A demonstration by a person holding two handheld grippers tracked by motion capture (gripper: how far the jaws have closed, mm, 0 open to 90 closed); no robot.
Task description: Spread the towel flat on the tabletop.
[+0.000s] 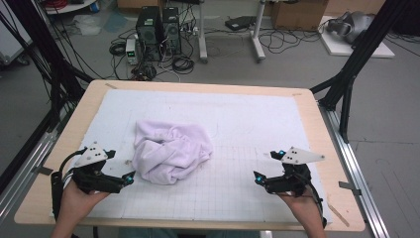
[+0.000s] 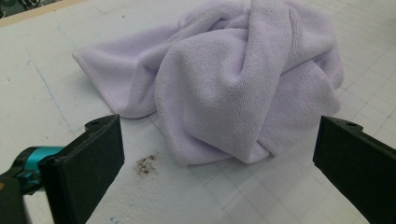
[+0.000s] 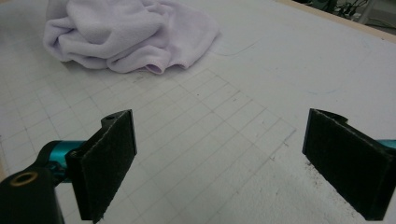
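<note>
Nothing looks started yet, as far as I can judge. The left gripper (image 1: 130, 177) has its jaws spread wide with nothing between them, and the right gripper (image 1: 264, 167) is just as wide and bare. A crumpled lilac towel (image 2: 243, 88) lies just ahead of the left gripper's jaws, untouched, and well beyond the right one, on the white gridded mat (image 1: 233, 178). Any grasping, spreading or folding remains ahead.
</note>
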